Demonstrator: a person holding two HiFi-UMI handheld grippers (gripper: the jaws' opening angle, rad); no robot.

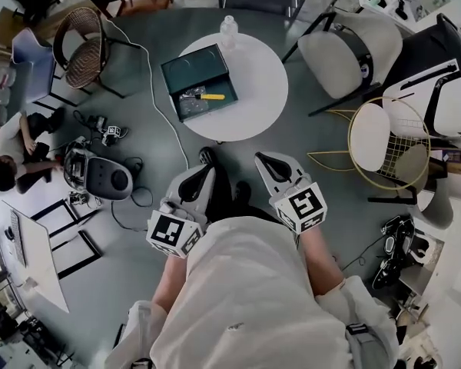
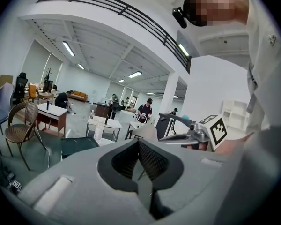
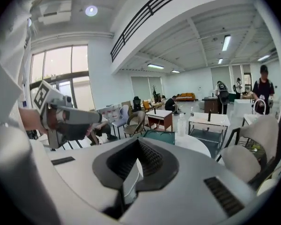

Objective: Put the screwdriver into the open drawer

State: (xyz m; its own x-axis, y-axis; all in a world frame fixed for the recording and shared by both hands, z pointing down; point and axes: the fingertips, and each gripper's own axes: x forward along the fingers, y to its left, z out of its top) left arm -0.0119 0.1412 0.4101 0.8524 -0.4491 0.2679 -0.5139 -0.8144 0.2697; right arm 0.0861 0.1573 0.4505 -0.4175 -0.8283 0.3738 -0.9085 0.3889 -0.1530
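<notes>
Your own torso filled the bottom of the head view and hid your forearms and the floor beneath you. Only the yellow handle of the screwdriver [image 1: 212, 96] read clearly. Its shaft was lost among some pale clutter beside it that was too small to name. Neither claw view showed the inside of the drawer, so the screwdriver was hidden there. In the left claw view only a dark green side of it showed past the claw's body.

The dark green drawer [image 1: 190, 66] sat open on the round white desk [image 1: 253, 91], toward its left edge. The screwdriver lay inside it, in the near half, handle pointing right. A clear bottle [image 1: 229, 31] stood at the desk's far edge, just beyond the drawer.

You held your left claw [image 1: 206, 157] close to your body, short of the desk's near edge and well apart from the drawer. Its jaws were together with nothing between them. Your right claw [image 1: 263, 158] hung beside it, level with it, its jaws likewise pressed together and empty. Each claw's marker cube faced up at you.
</notes>
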